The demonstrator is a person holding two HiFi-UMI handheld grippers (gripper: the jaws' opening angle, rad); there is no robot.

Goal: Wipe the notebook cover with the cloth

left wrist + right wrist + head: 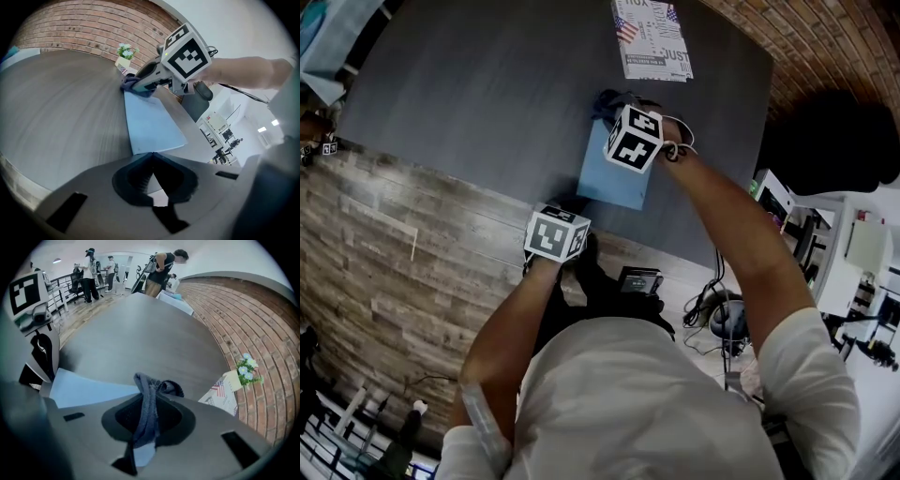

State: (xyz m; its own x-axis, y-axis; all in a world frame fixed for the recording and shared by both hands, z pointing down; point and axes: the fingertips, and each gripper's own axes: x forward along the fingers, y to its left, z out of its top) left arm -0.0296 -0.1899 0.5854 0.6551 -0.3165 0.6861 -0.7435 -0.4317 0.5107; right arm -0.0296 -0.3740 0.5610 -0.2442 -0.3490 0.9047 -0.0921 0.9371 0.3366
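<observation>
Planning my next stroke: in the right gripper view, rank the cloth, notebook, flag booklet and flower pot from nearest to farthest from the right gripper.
1. cloth, clamped in the jaws.
2. notebook, just beneath, to the left.
3. flag booklet, off to the right.
4. flower pot, farther right, beyond the booklet.

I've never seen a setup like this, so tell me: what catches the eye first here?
A light blue notebook lies on the dark table near the person's side. The right gripper pinches a dark blue cloth at the notebook's far end, while the left gripper, shut, sits at its near edge.
</observation>
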